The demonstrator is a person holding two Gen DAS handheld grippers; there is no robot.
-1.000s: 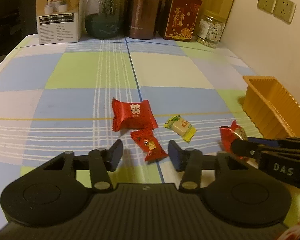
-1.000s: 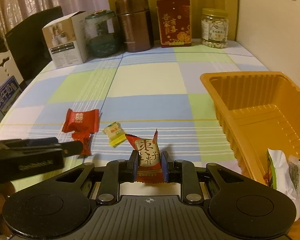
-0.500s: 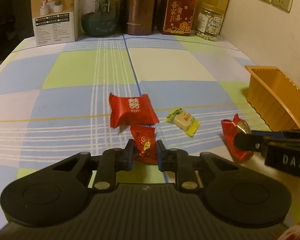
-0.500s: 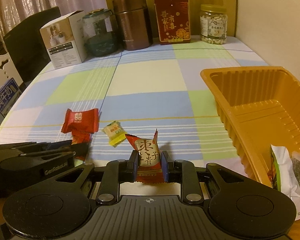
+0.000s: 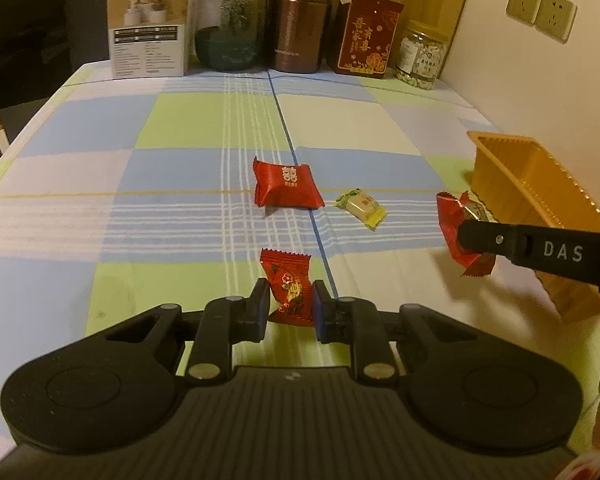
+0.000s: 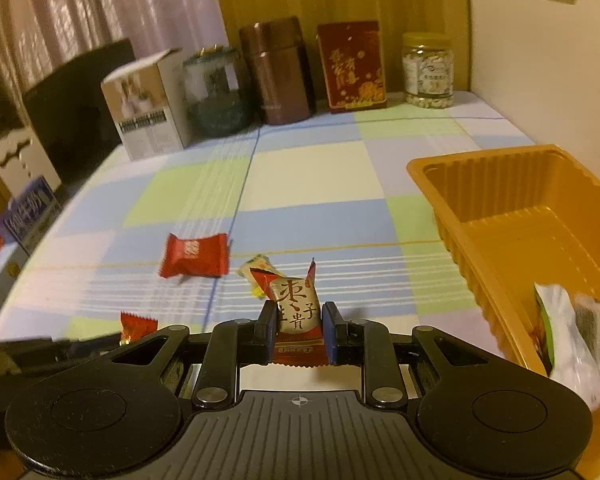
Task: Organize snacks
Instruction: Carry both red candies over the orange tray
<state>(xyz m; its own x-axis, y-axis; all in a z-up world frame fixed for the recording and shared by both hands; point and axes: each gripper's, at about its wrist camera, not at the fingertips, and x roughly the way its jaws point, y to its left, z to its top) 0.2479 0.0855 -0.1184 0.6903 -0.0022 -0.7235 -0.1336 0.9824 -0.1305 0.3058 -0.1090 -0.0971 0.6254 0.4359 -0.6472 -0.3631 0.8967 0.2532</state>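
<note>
My left gripper is shut on a small red candy and holds it just above the checked tablecloth. In the right wrist view my right gripper is shut on a red and beige candy with printed characters. That same candy shows at the right of the left wrist view, pinched by the right gripper's black finger. A larger red pillow packet and a yellow-green candy lie on the cloth further out. The orange plastic tray stands to the right.
Along the far edge stand a white carton, a green glass jar, a brown canister, a red box and a clear jar. White snack packs lie in the tray's near end. A wall runs along the right.
My left gripper closed on the small red candy and lifted it back off the cloth. My right gripper rose a little with its candy still held.
</note>
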